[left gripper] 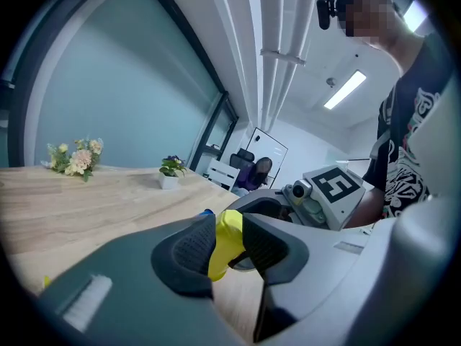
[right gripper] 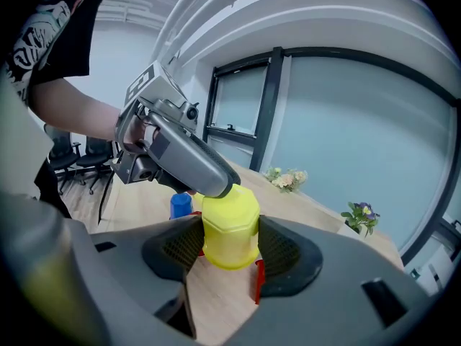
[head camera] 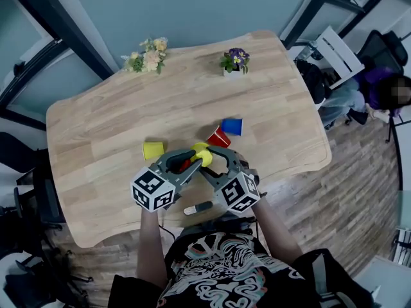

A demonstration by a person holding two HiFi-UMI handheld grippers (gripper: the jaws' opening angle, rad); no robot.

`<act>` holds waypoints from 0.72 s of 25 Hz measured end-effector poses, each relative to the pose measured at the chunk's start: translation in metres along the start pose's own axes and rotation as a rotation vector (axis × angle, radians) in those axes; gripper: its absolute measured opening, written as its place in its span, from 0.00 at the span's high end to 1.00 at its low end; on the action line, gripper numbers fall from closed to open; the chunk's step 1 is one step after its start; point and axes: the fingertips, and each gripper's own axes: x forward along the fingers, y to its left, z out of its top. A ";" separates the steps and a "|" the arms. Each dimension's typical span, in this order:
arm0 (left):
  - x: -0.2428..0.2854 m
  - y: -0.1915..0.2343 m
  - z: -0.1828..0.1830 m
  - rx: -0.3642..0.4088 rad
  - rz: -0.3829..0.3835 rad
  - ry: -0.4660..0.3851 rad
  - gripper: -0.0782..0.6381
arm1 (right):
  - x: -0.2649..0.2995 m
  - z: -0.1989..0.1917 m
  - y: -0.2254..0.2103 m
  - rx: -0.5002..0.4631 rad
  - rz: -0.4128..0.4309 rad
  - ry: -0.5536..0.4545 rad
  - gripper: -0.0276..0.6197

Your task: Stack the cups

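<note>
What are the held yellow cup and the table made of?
The held yellow cup looks plastic: opaque, smooth, soft sheen, faceted moulded wall. The table looks wood or wood-look laminate: pale, matte, plank grain lines; can't tell which.

Nothing readable is found tbh. Only square markers are seen: left cube (head camera: pixel 153 189) behind the left hand-held gripper (head camera: pixel 191 160), right cube (head camera: pixel 239 193) behind the right hand-held gripper (head camera: pixel 208 162).
</note>
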 end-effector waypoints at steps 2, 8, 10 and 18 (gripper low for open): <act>0.000 0.002 -0.001 0.017 0.019 0.005 0.73 | 0.002 -0.003 -0.001 0.019 -0.006 0.006 0.60; -0.019 0.021 -0.001 0.017 0.117 -0.017 0.73 | 0.008 -0.019 -0.001 0.078 0.000 0.050 0.60; -0.031 0.033 -0.002 0.008 0.160 -0.029 0.73 | 0.012 -0.025 -0.001 0.090 0.003 0.069 0.60; -0.080 0.076 -0.015 -0.022 0.326 -0.024 0.70 | 0.031 -0.048 0.007 0.102 0.040 0.136 0.60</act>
